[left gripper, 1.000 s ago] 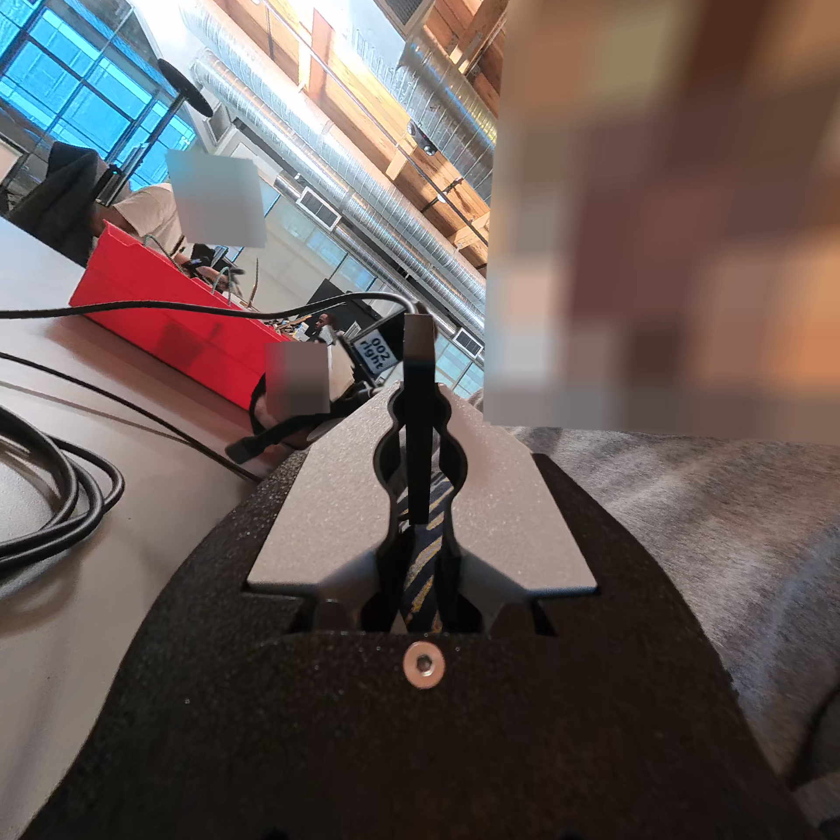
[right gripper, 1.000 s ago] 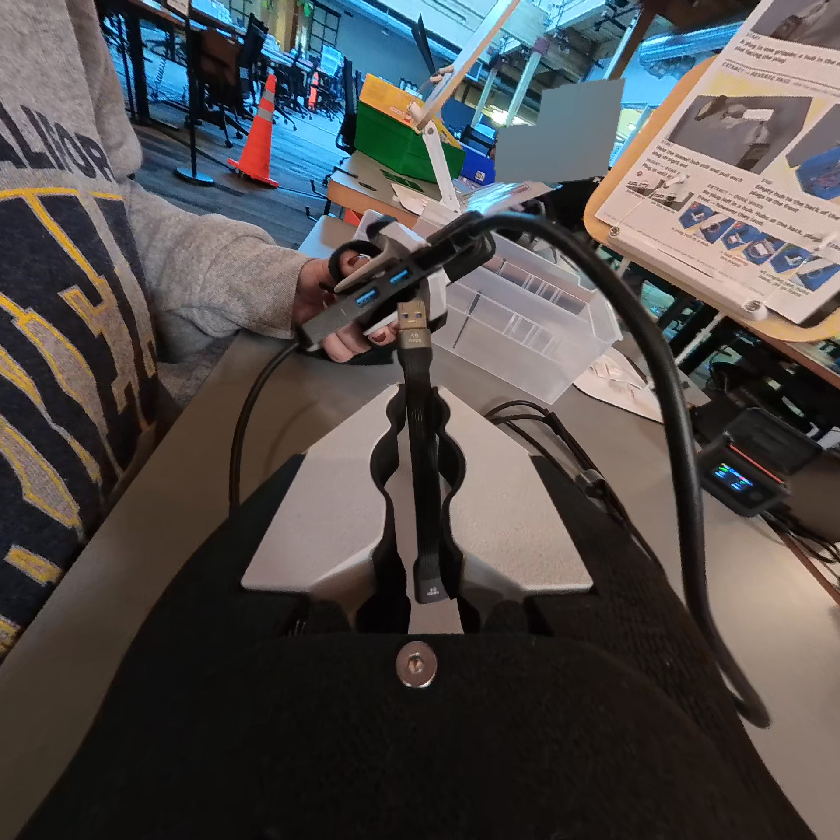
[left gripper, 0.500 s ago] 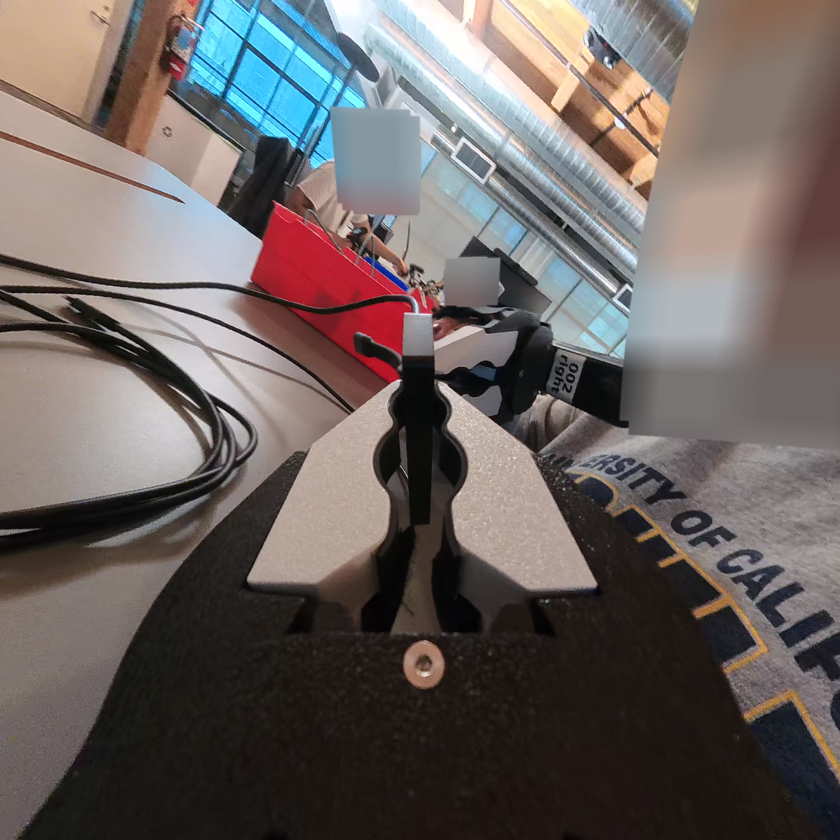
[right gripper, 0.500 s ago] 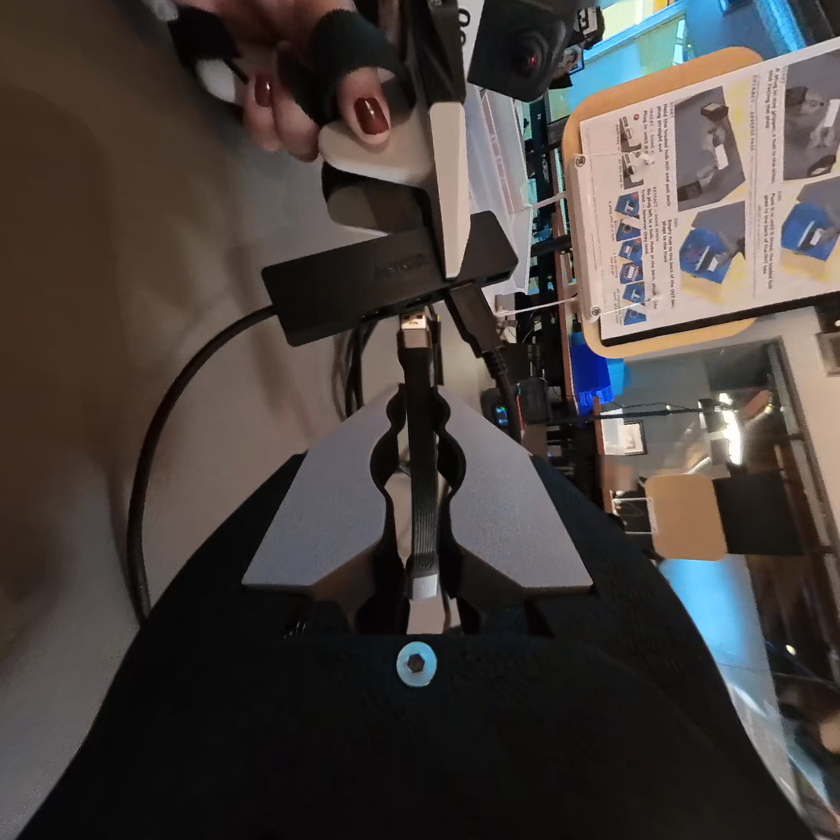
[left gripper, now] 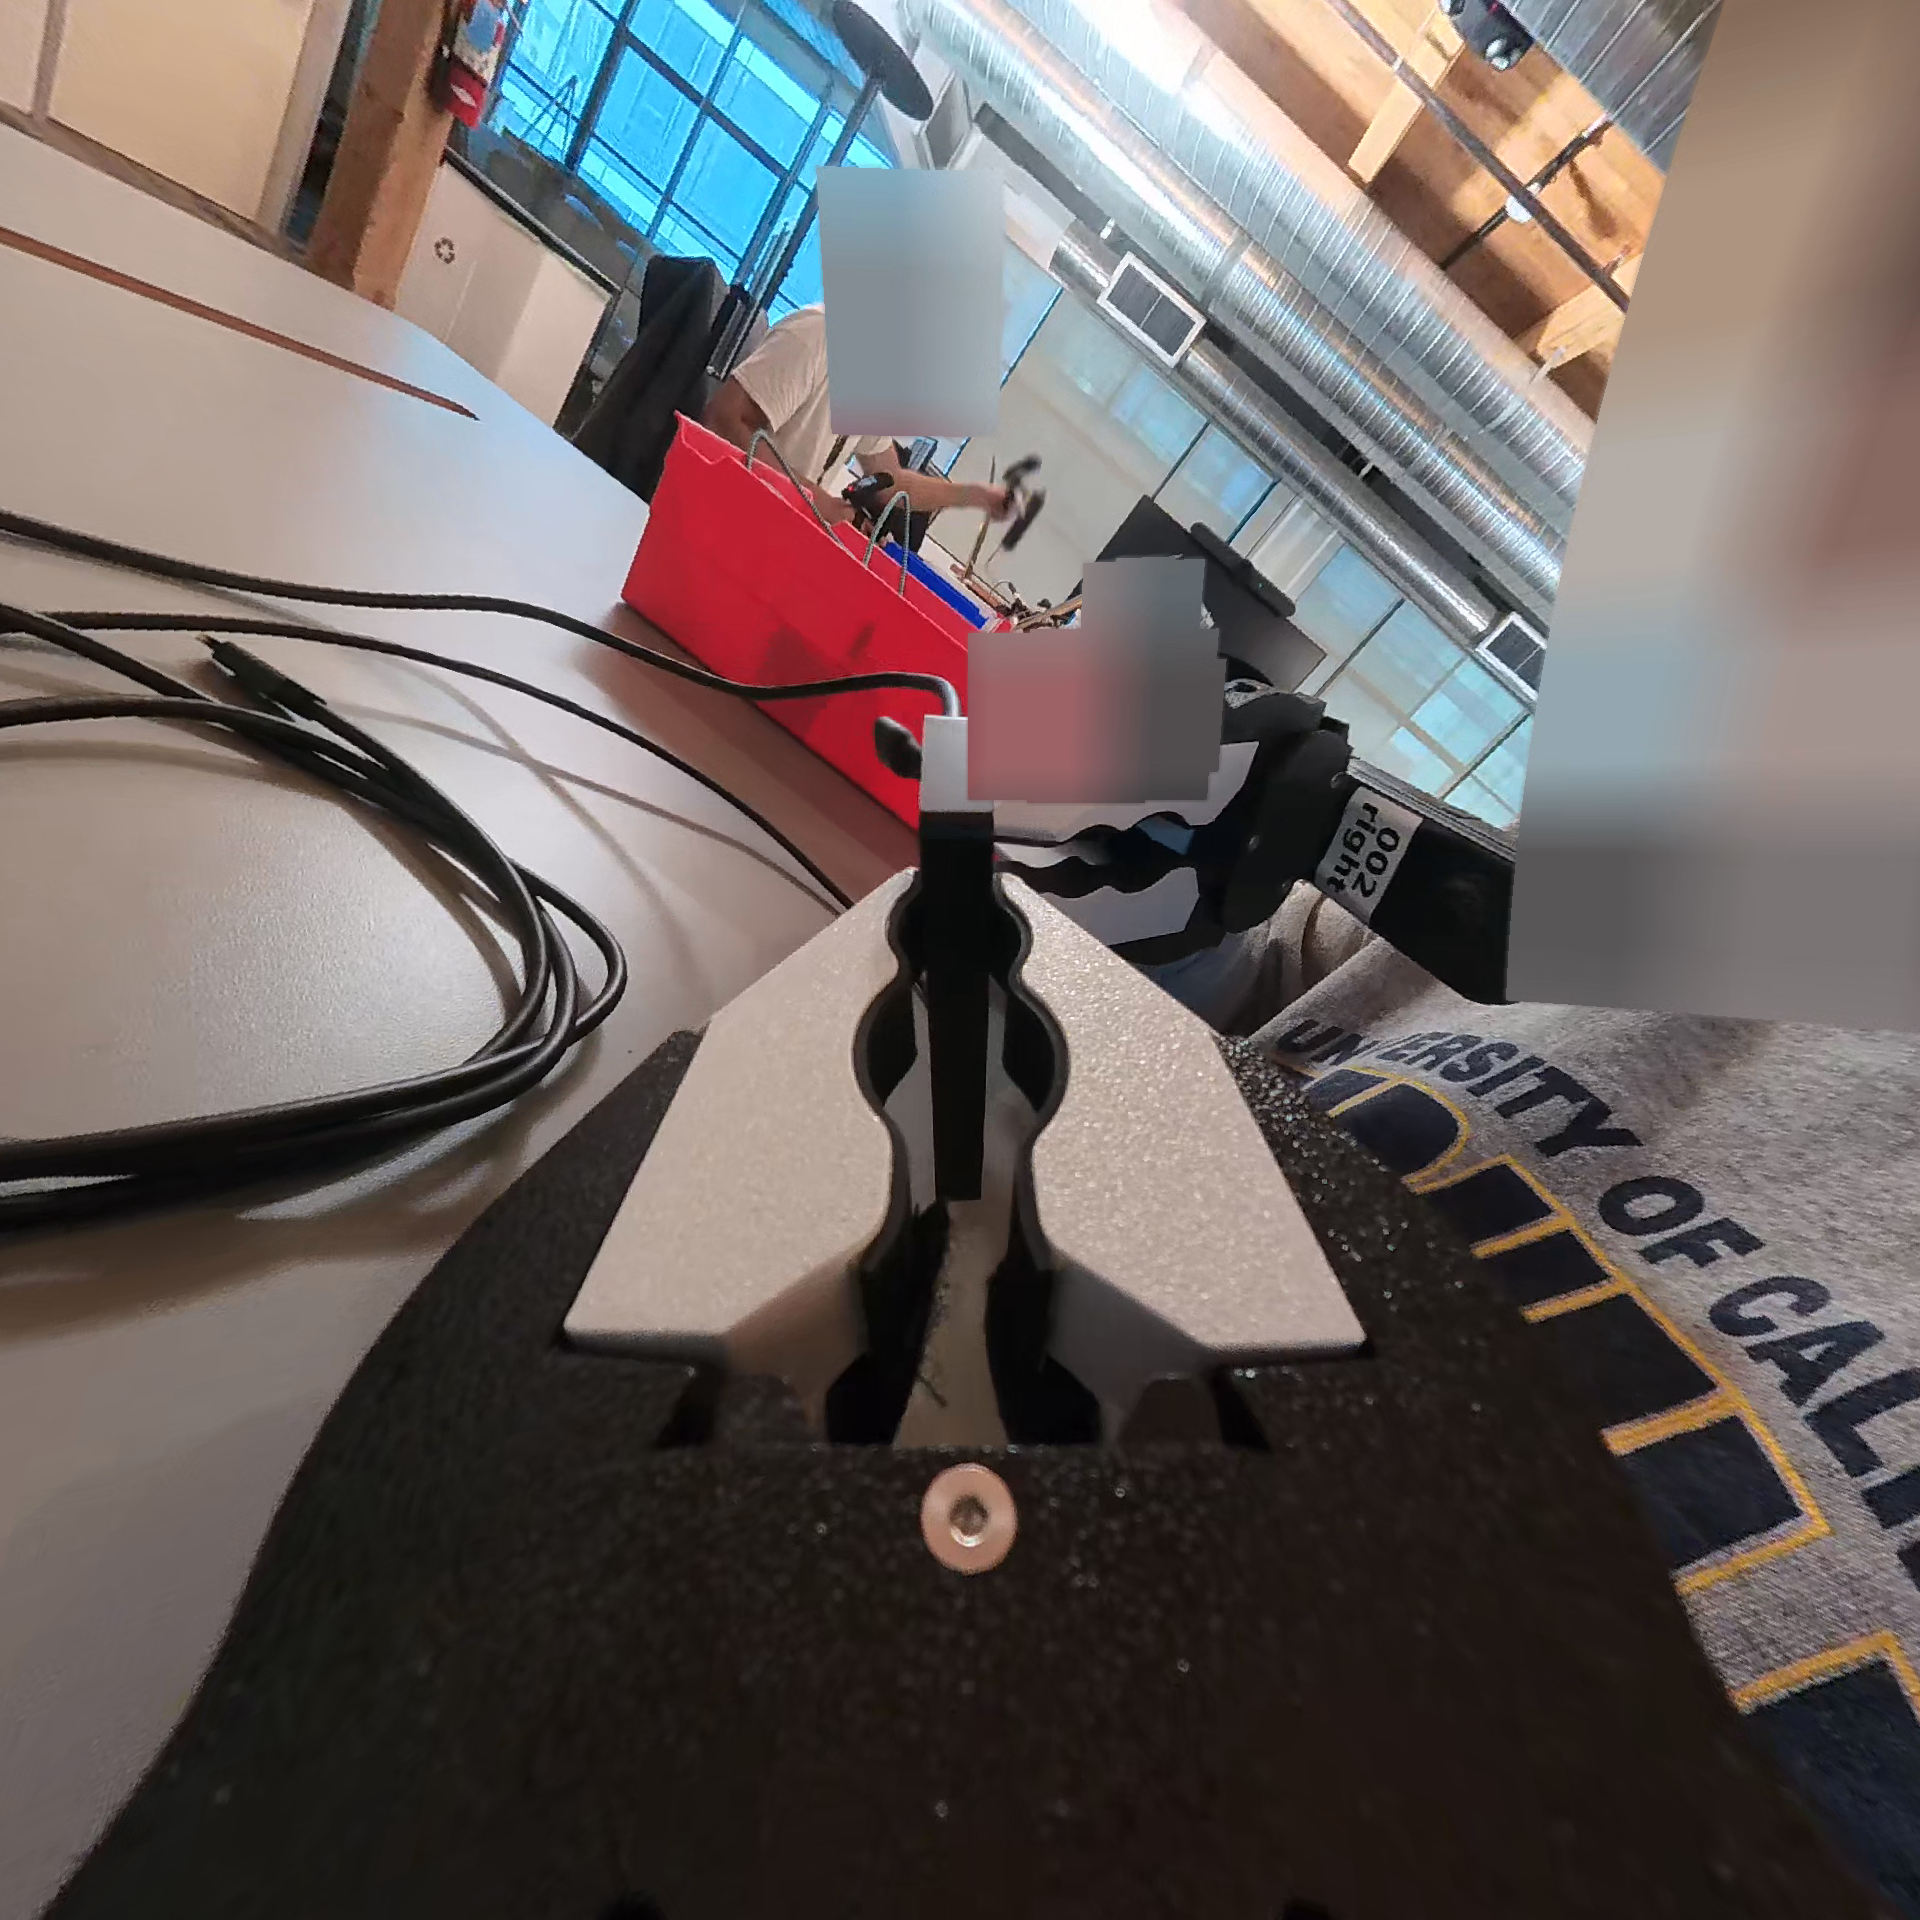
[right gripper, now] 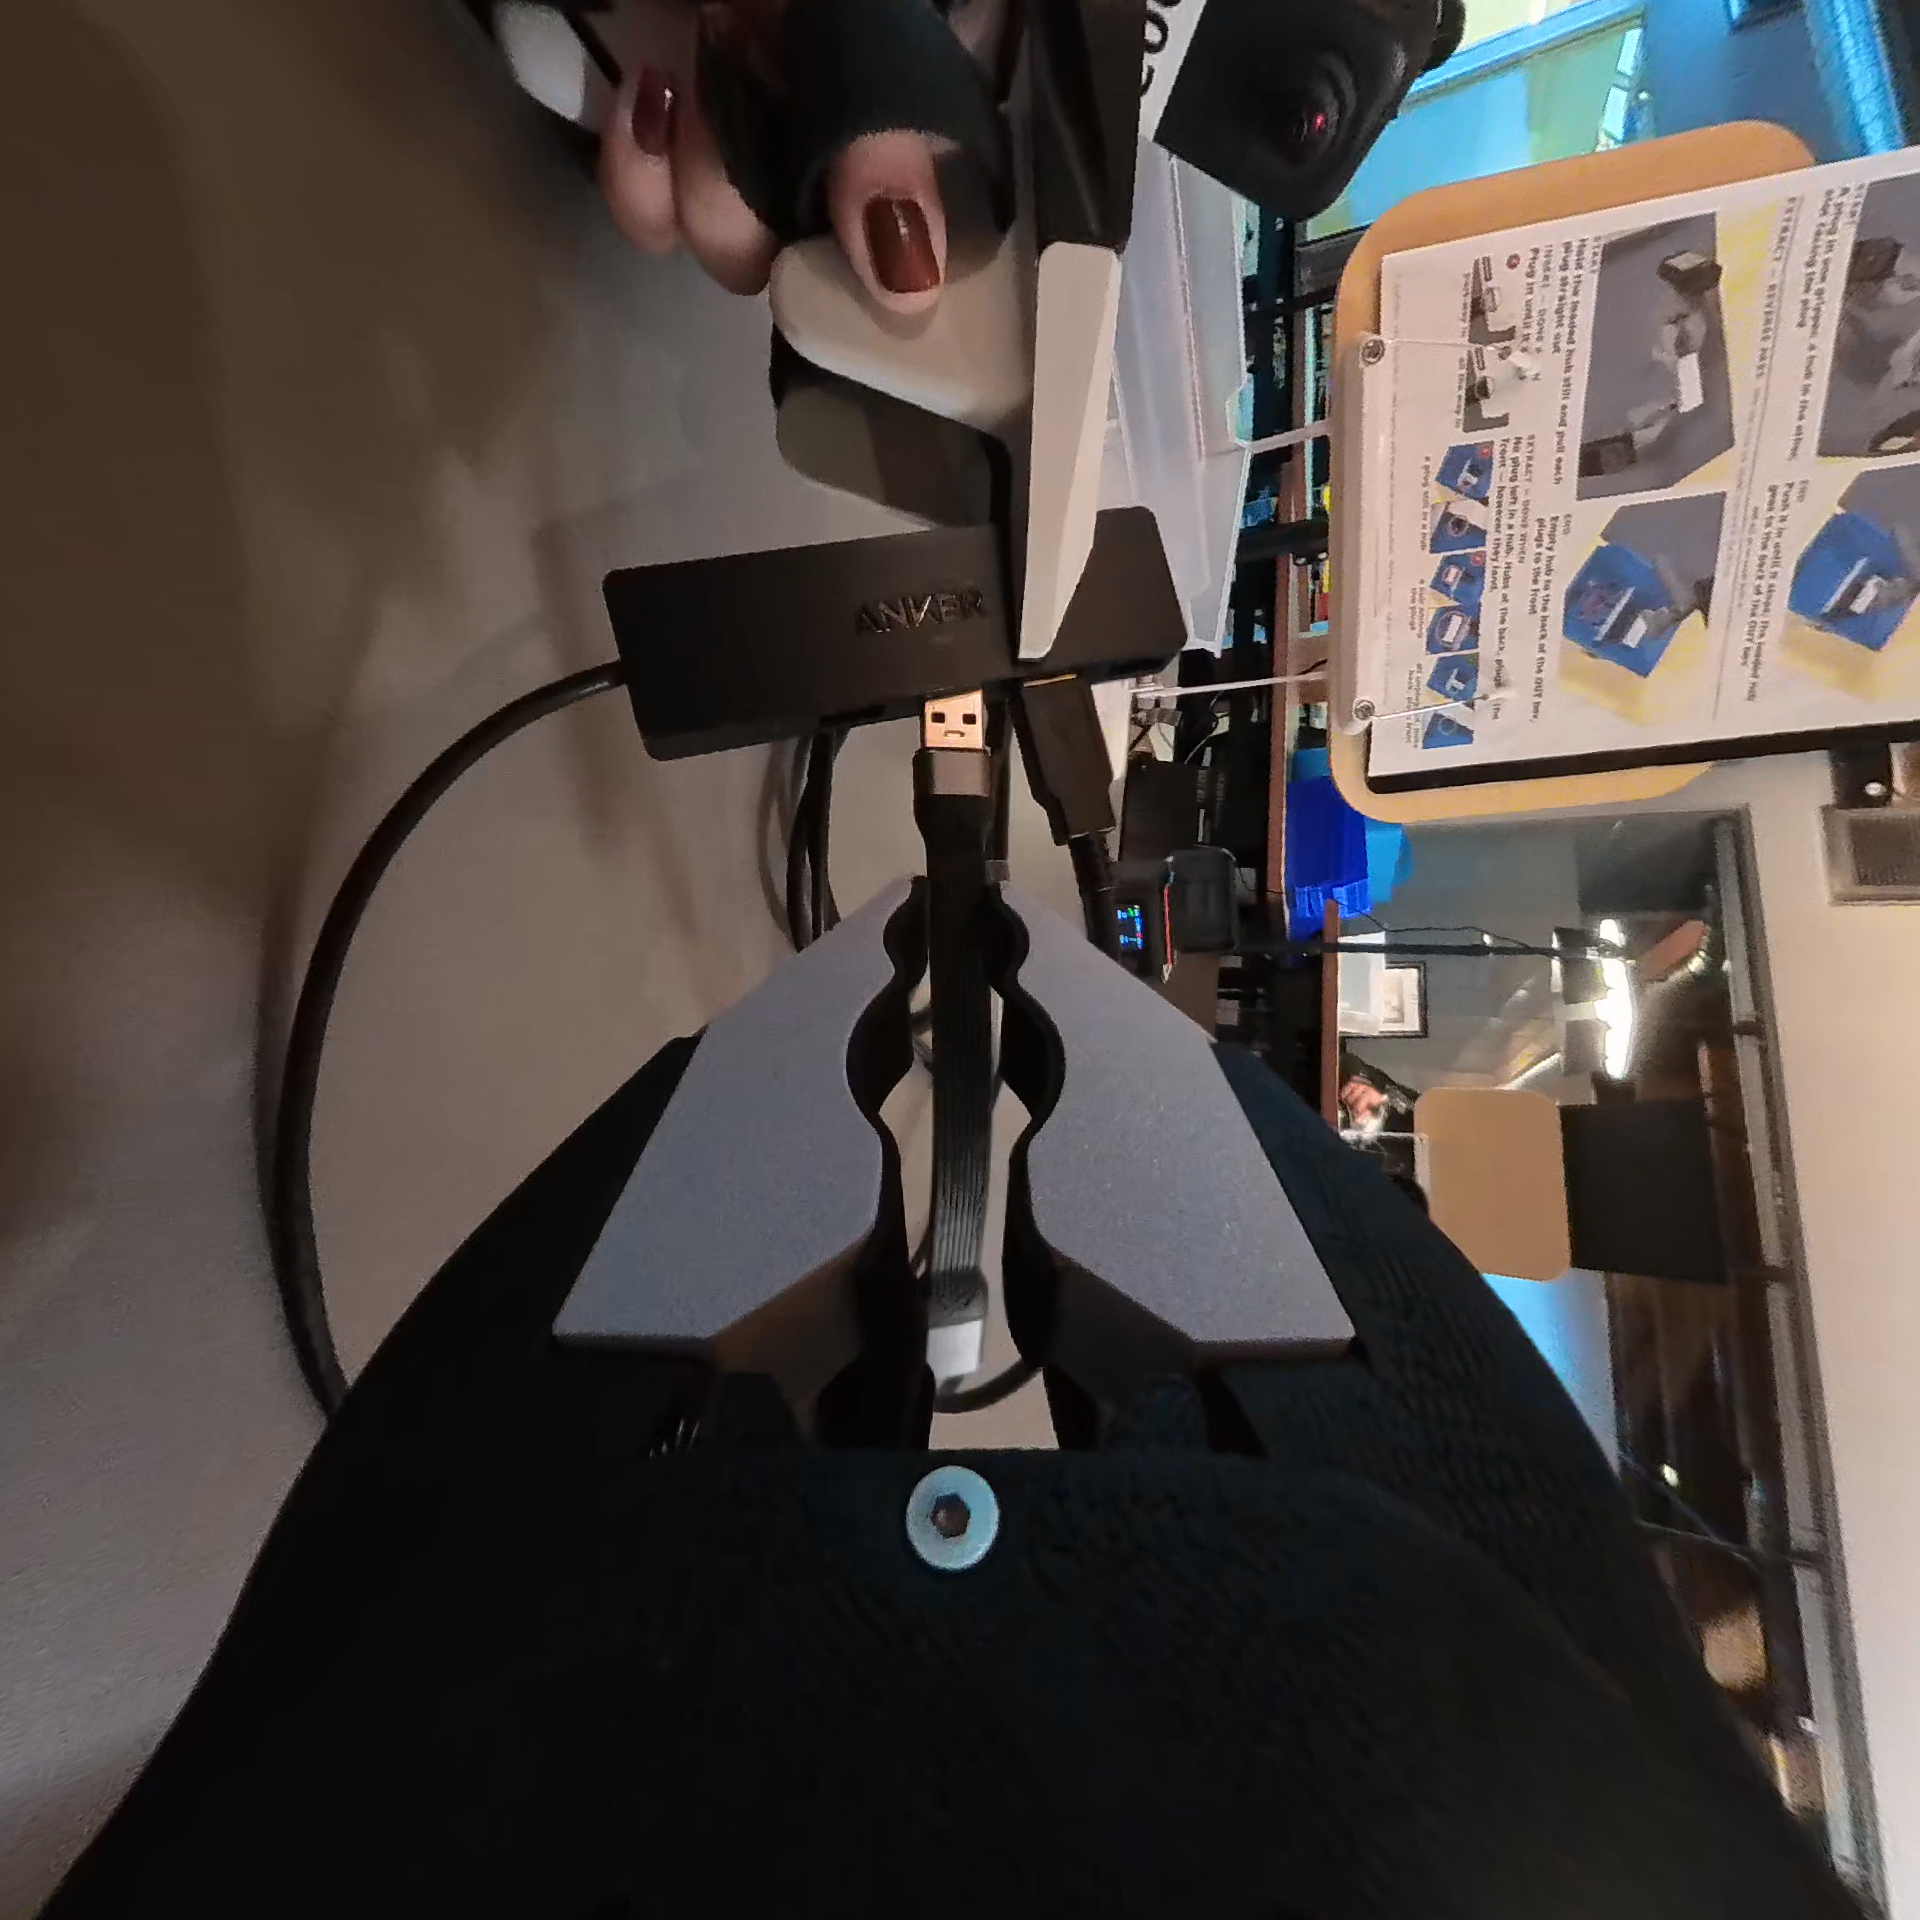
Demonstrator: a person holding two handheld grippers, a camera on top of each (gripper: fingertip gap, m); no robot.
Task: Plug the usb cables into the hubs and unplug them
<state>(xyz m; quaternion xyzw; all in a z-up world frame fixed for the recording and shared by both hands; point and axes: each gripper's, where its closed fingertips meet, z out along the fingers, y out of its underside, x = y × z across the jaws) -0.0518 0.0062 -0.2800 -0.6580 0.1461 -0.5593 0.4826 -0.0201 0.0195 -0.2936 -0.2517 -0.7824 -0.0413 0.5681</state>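
Observation:
In the right wrist view my right gripper (right gripper: 961,894) is shut on a short flat black USB cable (right gripper: 961,1091). Its silver USB-A plug (right gripper: 956,727) points up, with its tip at the port edge of the black hub (right gripper: 810,634) and most of the metal showing. The left gripper's pale fingers (right gripper: 1060,468) clamp the hub. A second black plug (right gripper: 1060,758) sits in a port to the right. In the left wrist view my left gripper (left gripper: 956,894) is shut on the hub (left gripper: 956,1039), seen edge-on. The right gripper (left gripper: 1174,883) is just beyond it.
The hub's own cable (right gripper: 312,987) loops to the left. Black cables (left gripper: 468,987) lie coiled on the table, with a red bin (left gripper: 790,623) behind them. An instruction board (right gripper: 1662,468), a clear plastic bin (right gripper: 1184,416) and a small lit device (right gripper: 1143,925) are on the right. A grey sweatshirt (left gripper: 1610,1195) is close by. The gap from one gripper's tips to the other's is roughly 5 cm.
Both grippers have rolled, so the right view is now turned sideways. The plug has moved in from in front of the hub's ports to its port edge.

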